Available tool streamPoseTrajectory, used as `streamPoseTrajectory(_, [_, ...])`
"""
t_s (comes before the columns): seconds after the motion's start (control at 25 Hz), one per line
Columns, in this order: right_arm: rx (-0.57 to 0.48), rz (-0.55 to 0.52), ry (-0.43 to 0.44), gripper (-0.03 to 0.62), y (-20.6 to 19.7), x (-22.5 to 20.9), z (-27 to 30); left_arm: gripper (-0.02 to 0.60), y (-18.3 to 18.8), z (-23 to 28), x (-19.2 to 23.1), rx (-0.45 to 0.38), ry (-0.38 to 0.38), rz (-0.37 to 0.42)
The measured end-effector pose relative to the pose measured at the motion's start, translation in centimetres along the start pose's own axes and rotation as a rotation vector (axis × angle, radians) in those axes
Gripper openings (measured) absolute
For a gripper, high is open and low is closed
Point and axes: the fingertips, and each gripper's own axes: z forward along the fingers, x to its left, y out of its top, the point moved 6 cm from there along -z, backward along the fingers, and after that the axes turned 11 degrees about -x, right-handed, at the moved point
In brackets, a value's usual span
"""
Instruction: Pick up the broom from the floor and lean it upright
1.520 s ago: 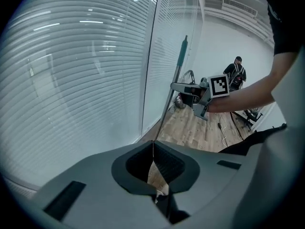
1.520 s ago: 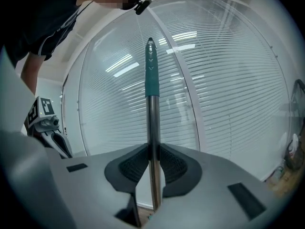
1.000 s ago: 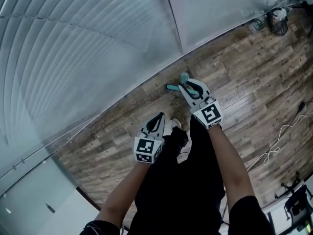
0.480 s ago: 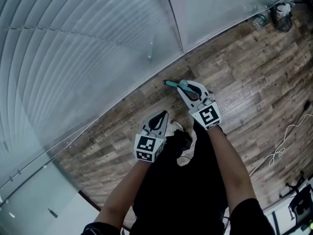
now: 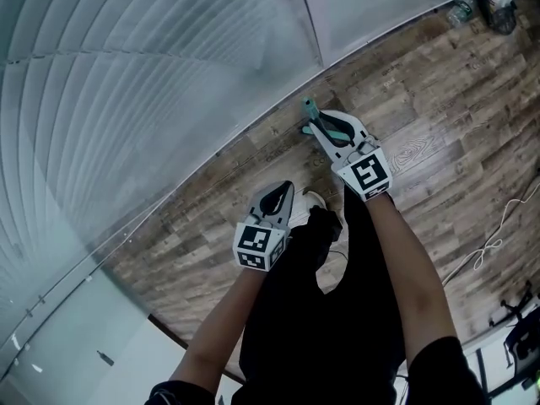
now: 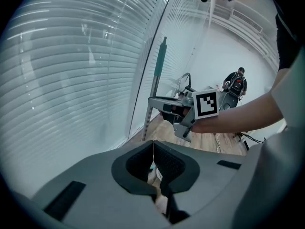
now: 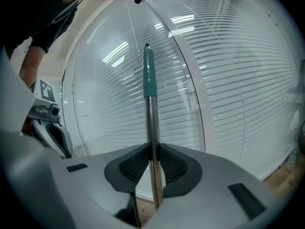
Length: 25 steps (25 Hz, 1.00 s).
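**Right gripper** (image 5: 321, 126) (image 7: 152, 157), in your right hand: jaws partly closed and clamped on the broom (image 7: 152, 118) (image 6: 155, 86), with the pads pressing the bare steel shaft from both sides

**Broom:** upright in that grip, with the shaft near vertical in the right gripper view. The teal grip (image 7: 148, 75) sits at the top, above the jaws, and the steel runs below. From your head view only the teal tip (image 5: 308, 107) shows past the jaws. The broom stands near the glass wall (image 5: 135, 91) with its slatted blinds. The brush end is hidden, so you cannot tell whether it touches the wood-plank floor (image 5: 439, 99)

**Left gripper** (image 5: 277, 199) (image 6: 153, 149), in your left hand: jaws closed together with nothing between them. It is held nearer your body and well apart from the broom

**Also present:** your white shoe (image 5: 315, 201) just beside the left gripper, a pale cable (image 5: 489, 243) lying on the floor at your right, and a person (image 6: 237, 81) far off in the left gripper view
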Motion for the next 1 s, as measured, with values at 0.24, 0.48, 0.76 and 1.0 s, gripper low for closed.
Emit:
streamPoseTrajectory(0.24, [0.026,0.017,-0.043,0.080,0.0,-2.2,1.3,0.020,0.7,-0.2,-0.7,-0.025,-0.006,-0.017])
streamPoseTrajectory(0.48, [0.049,0.037,-0.039,0.081,-0.3,-2.7,2.8,0.020,0.7,-0.2,-0.8,-0.013,-0.023,-0.036])
streamPoseTrajectory(0.76, [0.032,0.110,-0.075,0.087,-0.8,-4.3,3.2,0.020,0.7,0.1,-1.2,-0.015,-0.038,-0.039])
streamPoseTrajectory(1.0, [0.039,0.145,-0.060,0.092,-1.0,-5.3,3.4,0.020,0.7,0.3,-2.2,-0.008,-0.066,-0.051])
